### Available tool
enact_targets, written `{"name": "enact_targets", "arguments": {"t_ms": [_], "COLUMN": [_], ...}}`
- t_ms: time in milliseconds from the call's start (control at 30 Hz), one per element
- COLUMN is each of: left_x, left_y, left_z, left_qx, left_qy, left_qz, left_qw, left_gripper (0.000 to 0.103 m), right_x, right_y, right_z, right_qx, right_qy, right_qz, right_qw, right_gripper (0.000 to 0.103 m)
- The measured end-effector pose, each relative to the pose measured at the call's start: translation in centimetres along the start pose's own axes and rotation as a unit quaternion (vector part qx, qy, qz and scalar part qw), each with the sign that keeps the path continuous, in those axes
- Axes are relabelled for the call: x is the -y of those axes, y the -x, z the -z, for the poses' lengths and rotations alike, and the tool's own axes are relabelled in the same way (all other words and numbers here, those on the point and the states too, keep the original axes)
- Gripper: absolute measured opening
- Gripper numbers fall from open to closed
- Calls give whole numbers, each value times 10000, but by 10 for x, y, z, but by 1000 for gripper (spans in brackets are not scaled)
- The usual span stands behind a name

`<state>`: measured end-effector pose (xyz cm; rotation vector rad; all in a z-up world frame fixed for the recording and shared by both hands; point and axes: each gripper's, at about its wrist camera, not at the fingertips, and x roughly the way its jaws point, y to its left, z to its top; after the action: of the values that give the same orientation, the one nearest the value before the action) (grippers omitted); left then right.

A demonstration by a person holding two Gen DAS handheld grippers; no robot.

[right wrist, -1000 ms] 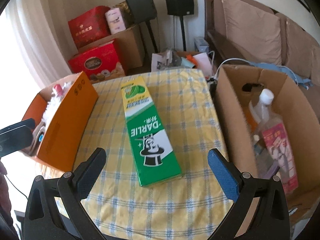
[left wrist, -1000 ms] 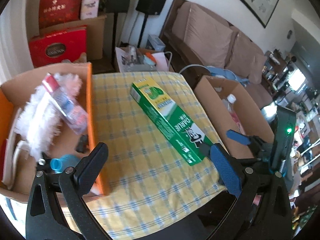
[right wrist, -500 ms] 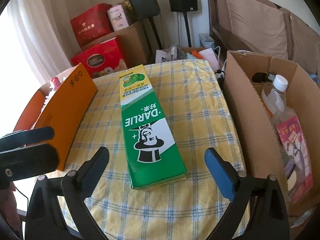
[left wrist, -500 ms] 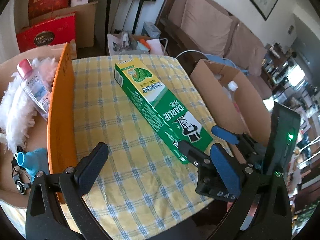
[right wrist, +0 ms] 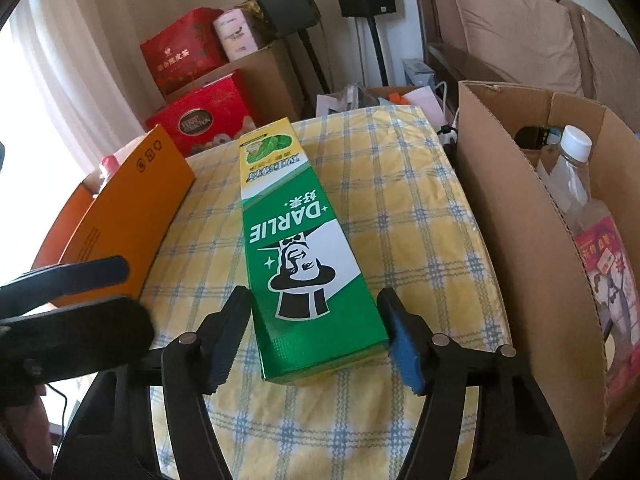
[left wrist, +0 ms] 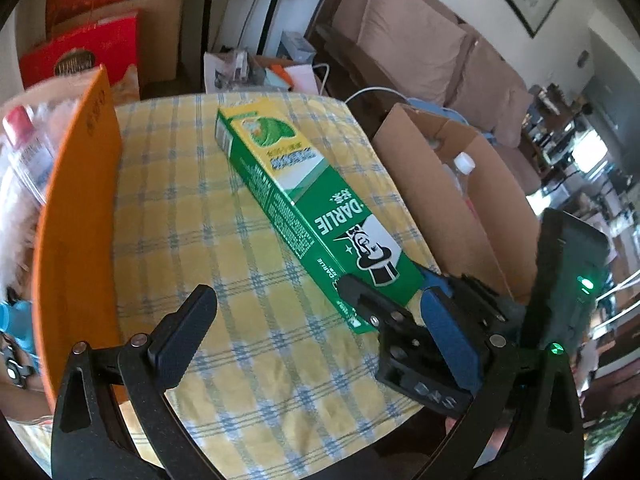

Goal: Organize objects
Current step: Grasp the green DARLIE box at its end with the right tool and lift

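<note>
A long green Darlie toothpaste box [right wrist: 298, 236] lies flat on the yellow checked tablecloth [right wrist: 420, 208]; it also shows in the left wrist view [left wrist: 320, 220]. My right gripper [right wrist: 314, 316] is open with its fingers on either side of the box's near end, close to its sides. It shows in the left wrist view [left wrist: 384, 292] at the box's near end. My left gripper [left wrist: 320, 328] is open and empty, above the cloth left of the box.
An orange box [left wrist: 76, 220] with a bottle and a white fluffy item stands at the left. A brown cardboard box [right wrist: 520, 220] holding a plastic bottle [right wrist: 572, 176] stands at the right. Red gift boxes, speakers and a sofa lie beyond.
My right gripper moved forward and lower until its fingers straddle the near end of the toothpaste box. My left gripper swung right, away from the orange box.
</note>
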<state>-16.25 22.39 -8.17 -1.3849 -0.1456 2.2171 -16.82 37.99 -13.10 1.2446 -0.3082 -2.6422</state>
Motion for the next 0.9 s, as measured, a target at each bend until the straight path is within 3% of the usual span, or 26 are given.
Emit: {"name": "enact_targets", "arguments": {"t_ms": [167, 267, 467, 600, 900], "left_x": [-11, -16, -22, -24, -15], "left_y": [-13, -24, -37, -41, -24], "left_z": [3, 5, 12, 13, 11], "left_qx": [18, -164, -344, -425, -196], "left_qy": [384, 543, 800, 894, 722], "left_qz": [448, 612, 904, 1024, 898], "left_qw": [9983, 9965, 9921, 9898, 9931], "left_gripper": [102, 102, 94, 79, 74], "right_x": [1, 2, 1, -7, -23], "right_y": [8, 14, 19, 23, 38], "right_z": [7, 12, 18, 18, 21], "right_qx": [-53, -31, -155, -171, -37], "right_qy": [-167, -343, -582, -507, -254], "right_qz": [-227, -404, -727, -795, -632], "right_qw": [9996, 9986, 9955, 9954, 9977], "right_gripper": [63, 63, 62, 62, 61]}}
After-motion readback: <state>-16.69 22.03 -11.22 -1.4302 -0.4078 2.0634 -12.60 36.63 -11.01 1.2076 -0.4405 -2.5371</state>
